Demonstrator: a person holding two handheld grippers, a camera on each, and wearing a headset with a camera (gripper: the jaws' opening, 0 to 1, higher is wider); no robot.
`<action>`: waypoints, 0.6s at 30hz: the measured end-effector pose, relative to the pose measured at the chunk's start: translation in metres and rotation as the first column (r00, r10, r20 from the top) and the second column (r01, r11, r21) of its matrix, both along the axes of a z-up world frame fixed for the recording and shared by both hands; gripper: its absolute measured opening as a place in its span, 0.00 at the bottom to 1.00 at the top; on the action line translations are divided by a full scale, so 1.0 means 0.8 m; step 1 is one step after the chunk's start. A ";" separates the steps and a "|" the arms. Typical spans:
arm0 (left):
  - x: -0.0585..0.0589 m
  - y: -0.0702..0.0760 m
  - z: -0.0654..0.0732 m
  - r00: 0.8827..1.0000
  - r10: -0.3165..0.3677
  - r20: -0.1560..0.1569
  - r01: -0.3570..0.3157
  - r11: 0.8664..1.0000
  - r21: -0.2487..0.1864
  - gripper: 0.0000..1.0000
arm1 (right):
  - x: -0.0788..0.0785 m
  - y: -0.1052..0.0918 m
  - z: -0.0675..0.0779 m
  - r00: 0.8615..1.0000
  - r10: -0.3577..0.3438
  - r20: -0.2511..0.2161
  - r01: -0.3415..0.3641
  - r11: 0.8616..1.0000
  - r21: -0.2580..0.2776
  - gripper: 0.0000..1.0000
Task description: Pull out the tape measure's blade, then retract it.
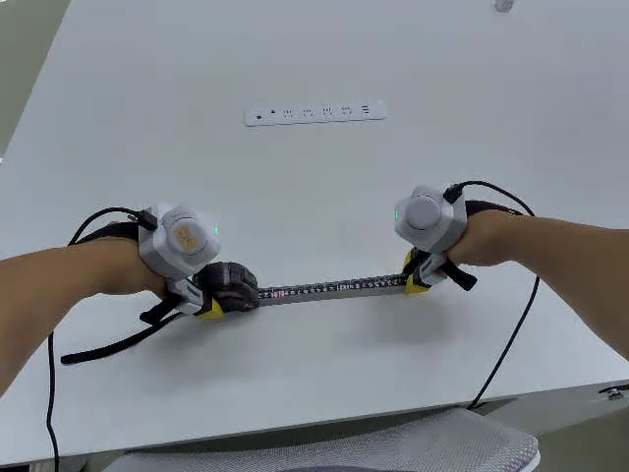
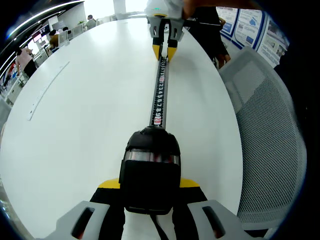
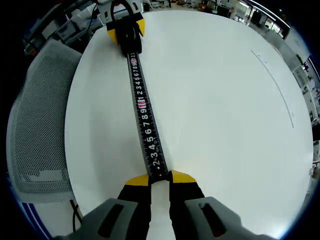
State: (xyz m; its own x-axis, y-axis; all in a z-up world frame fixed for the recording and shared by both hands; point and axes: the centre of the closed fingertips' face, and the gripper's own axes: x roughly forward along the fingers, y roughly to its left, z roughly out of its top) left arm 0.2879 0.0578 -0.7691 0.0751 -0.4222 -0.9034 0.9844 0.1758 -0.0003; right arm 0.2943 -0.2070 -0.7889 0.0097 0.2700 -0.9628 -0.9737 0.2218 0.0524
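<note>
At the bottom edge of my head view is a gray mesh chair [image 1: 413, 447]. Just above it, on the smooth white table [image 1: 295, 187], my left claw [image 1: 214, 303] is clamped on the chunky black tape measure case [image 1: 232, 286] at lower left. The thin flat blade [image 1: 329, 288], marked with tiny numbers, runs straight right to my right claw [image 1: 413, 275], which pinches its tip. Near the top lies a long white power strip [image 1: 314, 112].

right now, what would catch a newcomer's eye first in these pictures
The tape measure's blade is stretched along the white table's near side between two grippers. The left gripper clamps the black case, and the right gripper pinches the blade's end. Farther back lies a white power strip.
</note>
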 end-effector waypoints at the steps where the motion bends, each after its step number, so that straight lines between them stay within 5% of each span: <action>1: 0.000 0.000 0.000 1.000 0.000 0.000 0.000 1.000 0.000 0.33 | 0.000 0.000 0.000 1.000 -0.001 0.000 0.001 1.000 0.000 0.12; 18: -0.001 0.000 0.001 1.000 -0.004 0.000 0.004 1.000 -0.004 0.33 | -0.002 0.000 0.000 1.000 -0.009 -0.005 0.009 0.999 -0.038 0.13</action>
State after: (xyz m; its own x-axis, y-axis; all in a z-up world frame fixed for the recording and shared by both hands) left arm 0.2875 0.0576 -0.7684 0.0733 -0.4263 -0.9016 0.9851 0.1718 -0.0012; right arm 0.2924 -0.2067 -0.7887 0.0066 0.2329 -0.9725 -0.9714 0.2323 0.0491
